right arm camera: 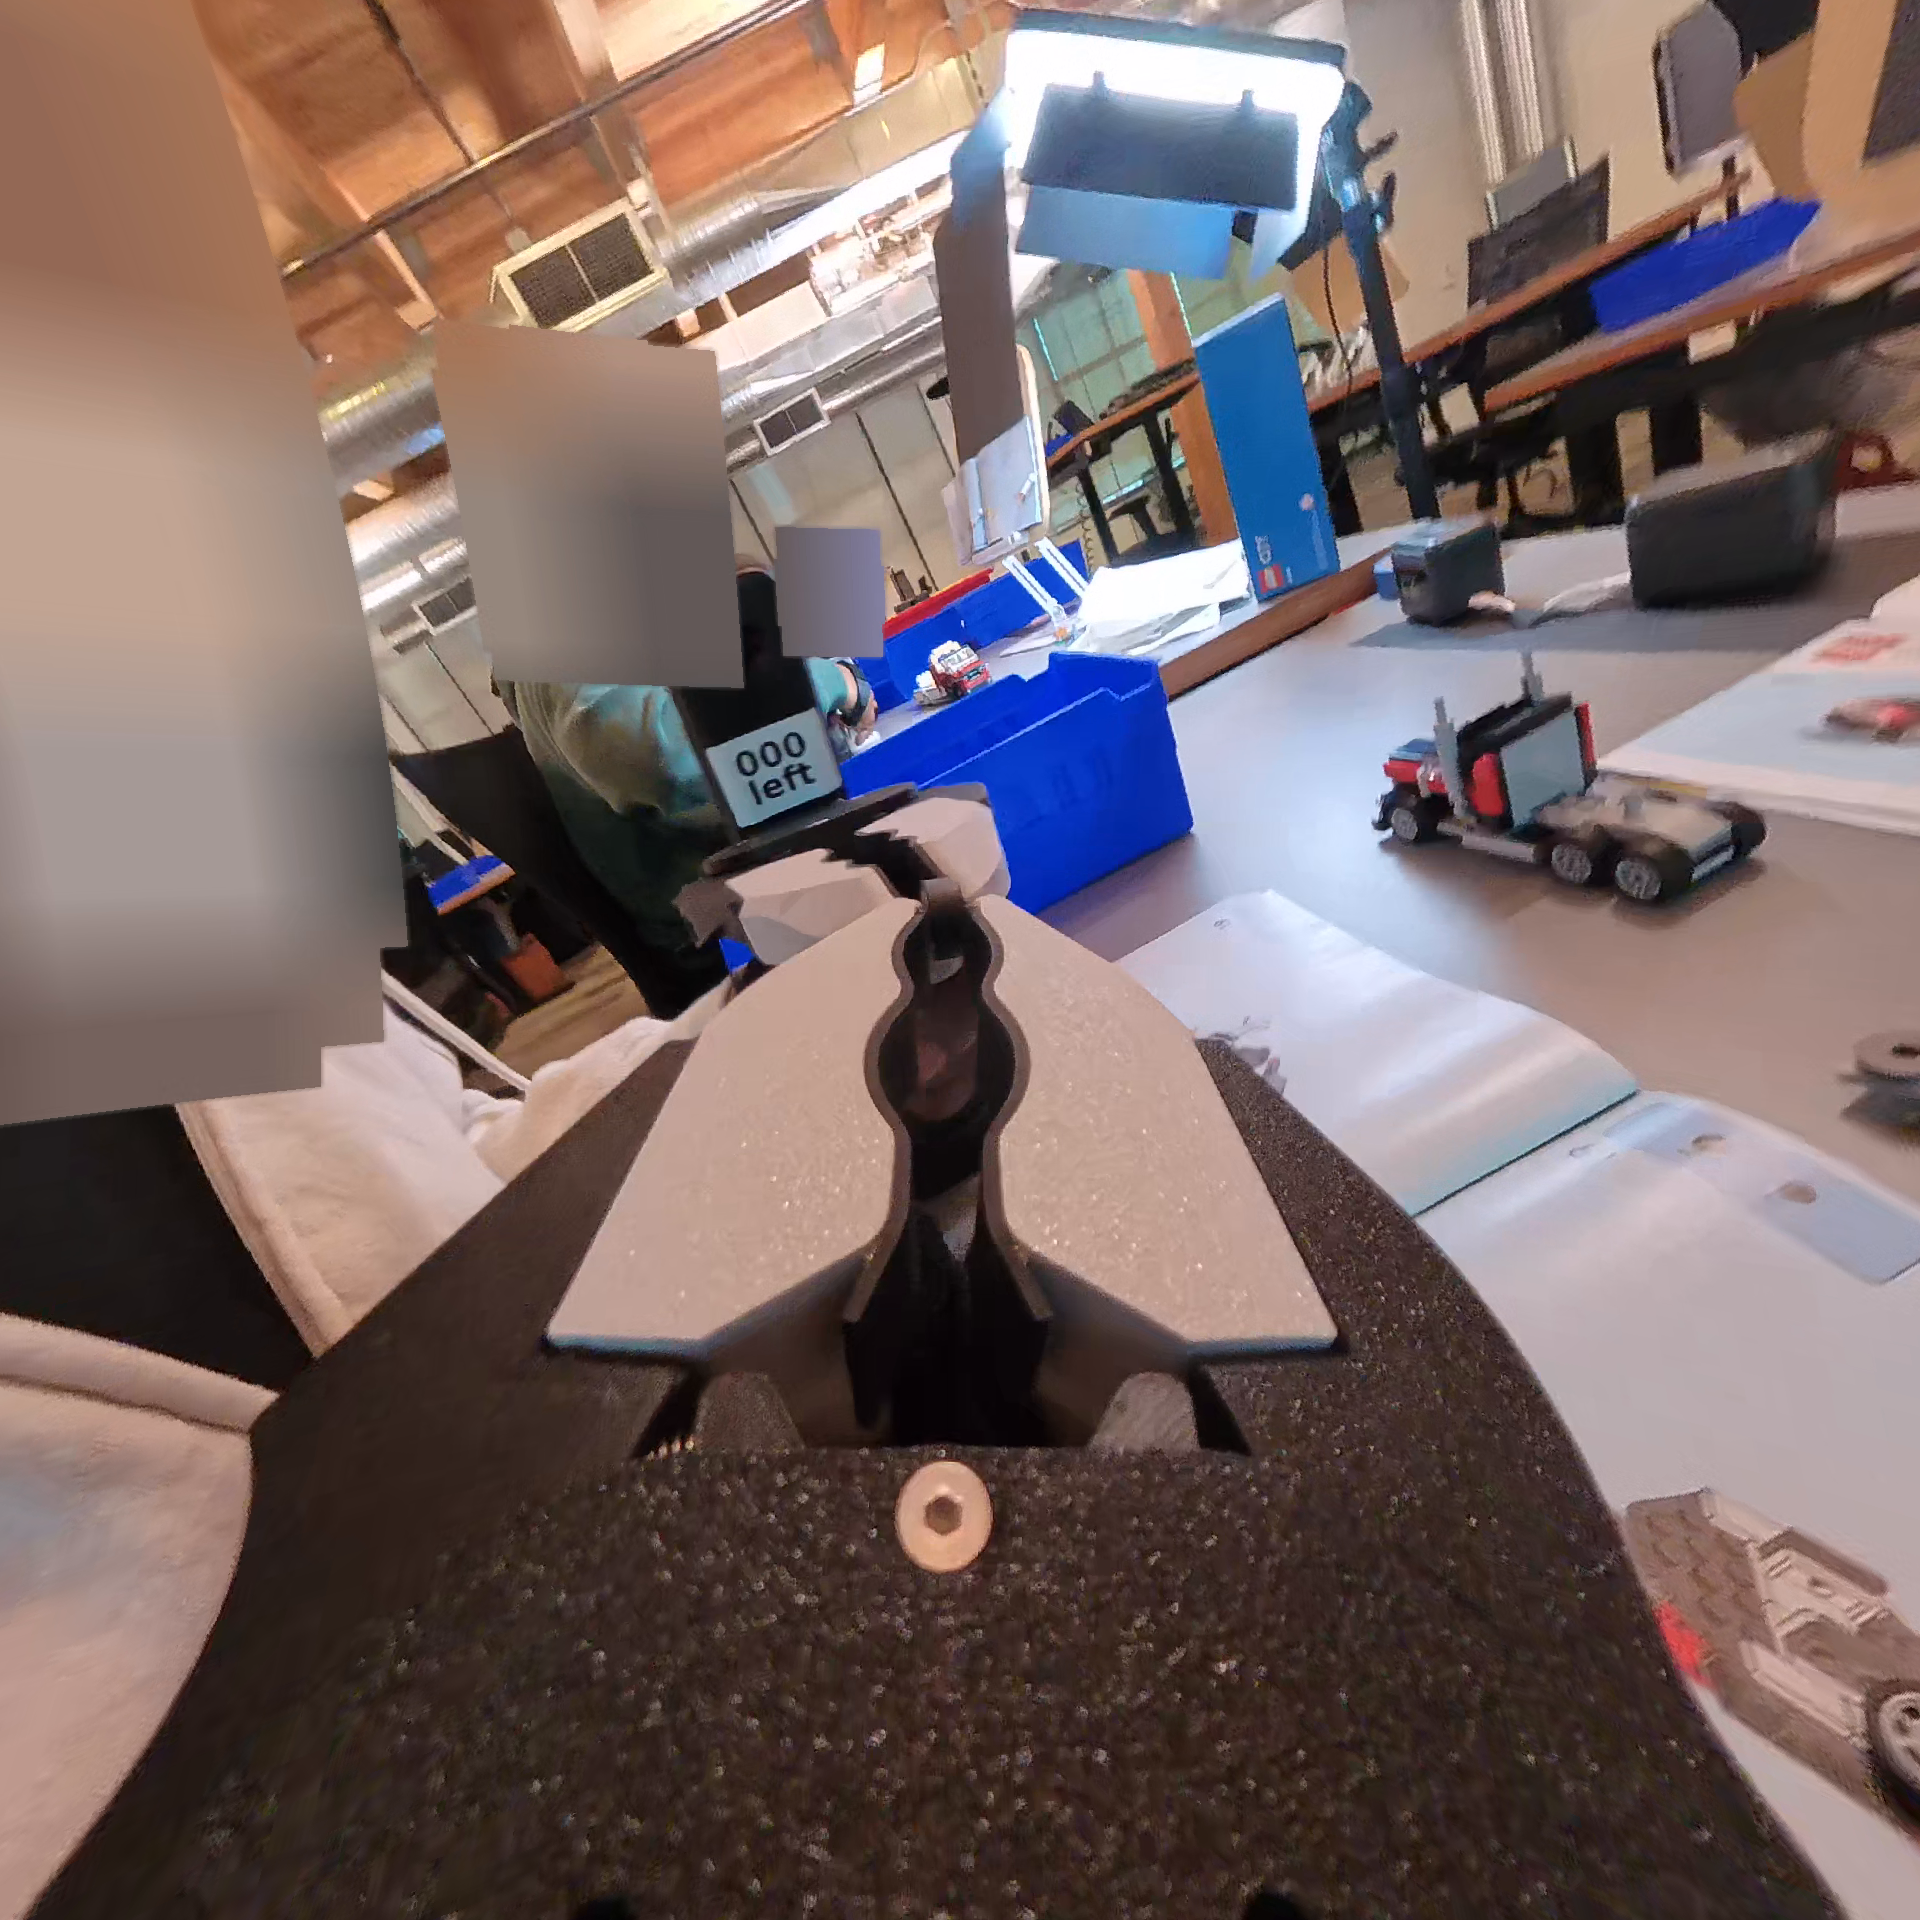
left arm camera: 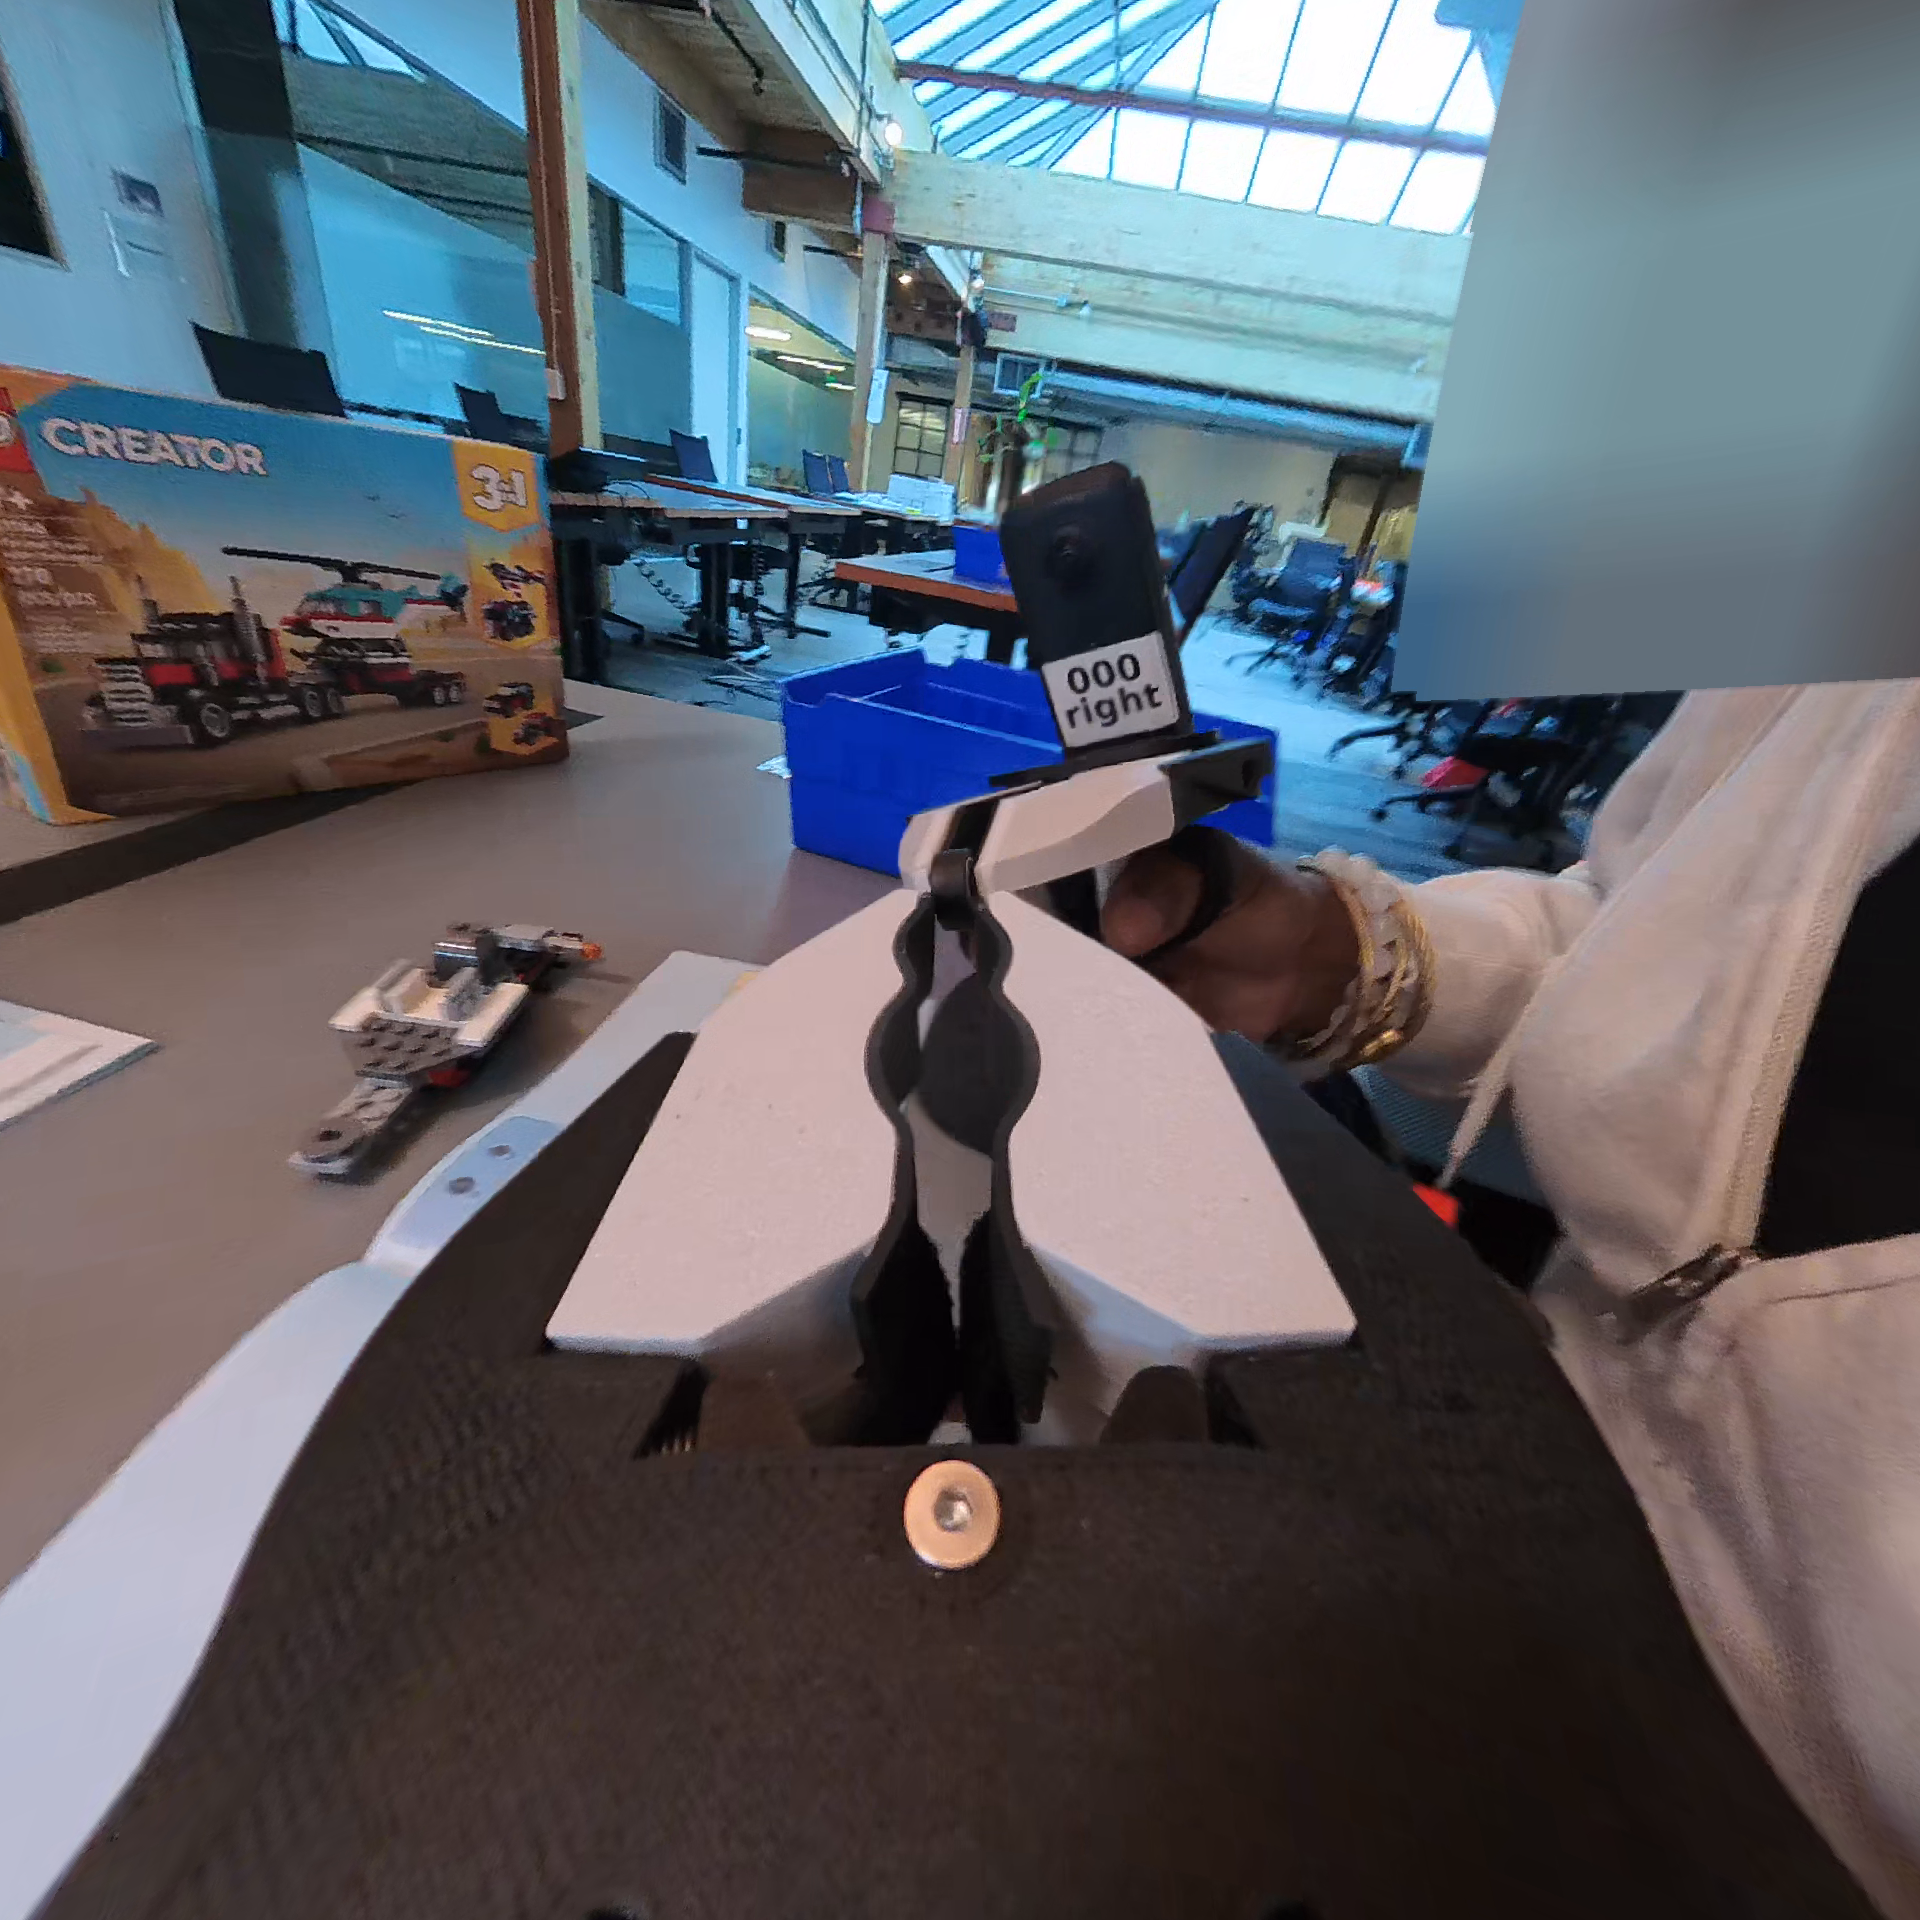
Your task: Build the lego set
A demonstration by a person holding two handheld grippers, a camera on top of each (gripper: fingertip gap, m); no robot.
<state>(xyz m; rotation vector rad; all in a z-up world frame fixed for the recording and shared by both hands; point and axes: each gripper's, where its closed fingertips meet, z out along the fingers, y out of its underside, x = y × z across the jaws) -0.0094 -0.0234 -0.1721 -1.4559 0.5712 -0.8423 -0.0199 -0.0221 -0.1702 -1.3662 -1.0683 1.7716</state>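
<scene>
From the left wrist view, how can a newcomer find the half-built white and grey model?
Start at the big lego box standing far left on the grey table. Come toward the camera: the white and grey model lies flat there, left of the left gripper. Nothing else there is built from bricks.

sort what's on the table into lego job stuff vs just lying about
Job:
truck
grey sub-build
lego box
open booklet
loose wheel parts
blue bin

Lying about:
black cases
upright blue box
light panel
office chairs
</scene>
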